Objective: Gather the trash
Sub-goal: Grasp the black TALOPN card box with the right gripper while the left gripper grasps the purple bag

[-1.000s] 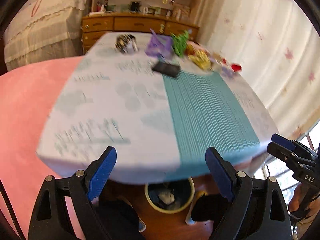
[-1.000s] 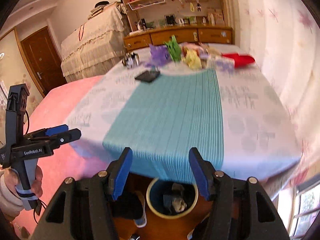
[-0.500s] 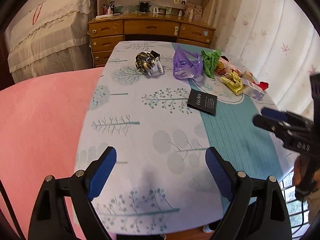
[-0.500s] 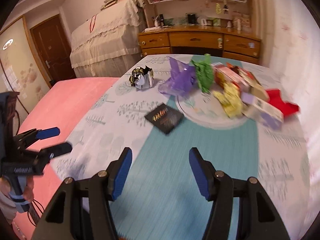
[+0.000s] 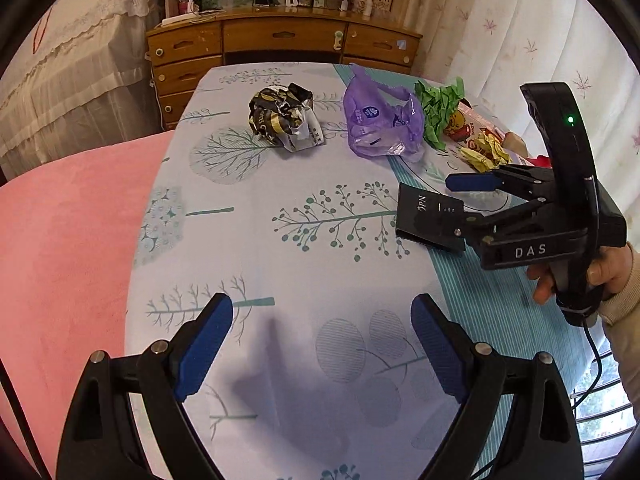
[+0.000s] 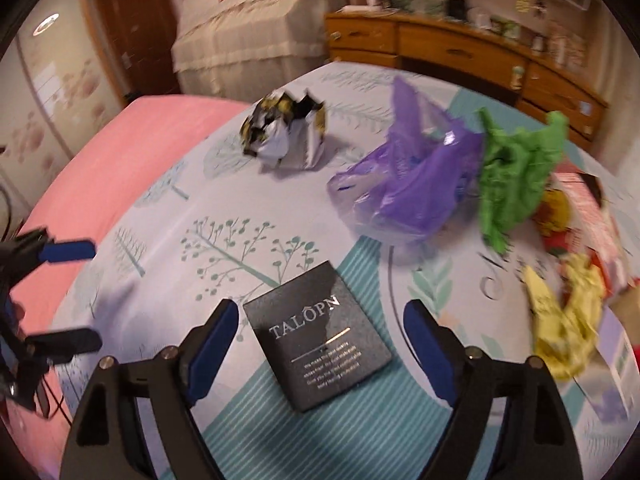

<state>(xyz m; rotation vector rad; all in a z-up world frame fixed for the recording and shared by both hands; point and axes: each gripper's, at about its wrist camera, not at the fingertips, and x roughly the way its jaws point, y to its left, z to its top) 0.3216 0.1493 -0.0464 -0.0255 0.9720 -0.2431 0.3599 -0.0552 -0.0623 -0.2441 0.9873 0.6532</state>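
Approach step. The right gripper [image 6: 320, 350], jaws opening and not yet touching anything, hovers over the black box [image 6: 318, 336] on the table [image 5: 280, 240]. The left gripper [image 5: 320, 344] stands wide and empty nearer the table's edge. Beyond the box lie the crumpled wrapper [image 5: 284, 118] and purple bag [image 5: 380, 128]. Next move likely: lower, then close on the box.

A curved wooden desk with rows of drawers [image 5: 280, 40] stands against the far wall, its top crowded with small frames and bottles. Left of it a tall piece of furniture sits under a cream lace-edged cover [image 5: 72, 60]. Pale curtains printed with pink leaves [image 5: 520, 32] hang along the right side, with daylight coming through a barred window [image 5: 600, 408] low down. A broad pink cover [image 5: 60, 240] spreads to the left. A dark brown wooden door [image 6: 132, 28] stands beside a floral-patterned wall panel [image 6: 52, 92].
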